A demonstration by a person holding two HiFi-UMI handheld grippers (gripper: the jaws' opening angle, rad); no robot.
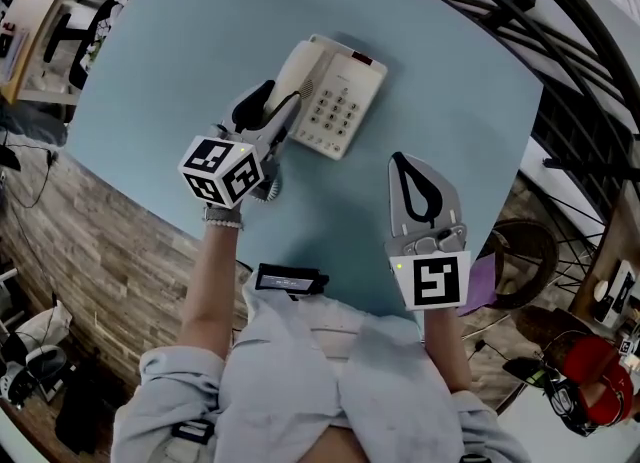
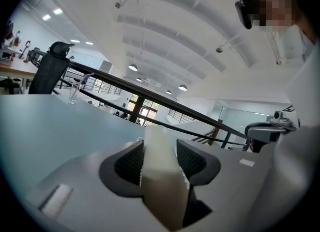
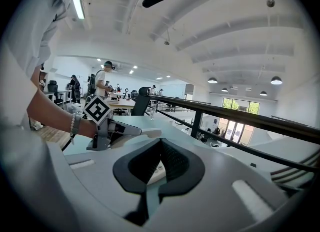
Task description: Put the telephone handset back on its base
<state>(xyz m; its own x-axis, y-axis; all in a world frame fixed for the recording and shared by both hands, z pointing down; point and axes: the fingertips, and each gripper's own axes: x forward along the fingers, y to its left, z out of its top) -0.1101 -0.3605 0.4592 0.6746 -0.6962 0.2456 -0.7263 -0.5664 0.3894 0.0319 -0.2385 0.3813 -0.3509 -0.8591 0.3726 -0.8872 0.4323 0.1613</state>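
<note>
The cream plastic telephone handset [image 1: 297, 69] lies along the 9 o'clock side of the cream telephone base with grey number buttons [image 1: 340, 101], on the pale blue tabletop [image 1: 200, 31]. The left hand-held gripper [image 1: 272, 111] squeezes the handset tight between both jaws. I cannot tell if the handset sits all the way down on the base. The right hand-held gripper [image 1: 400, 161] is at 5 o'clock from the base, apart from it, with its jaw tips pressed together and holding nothing.
</note>
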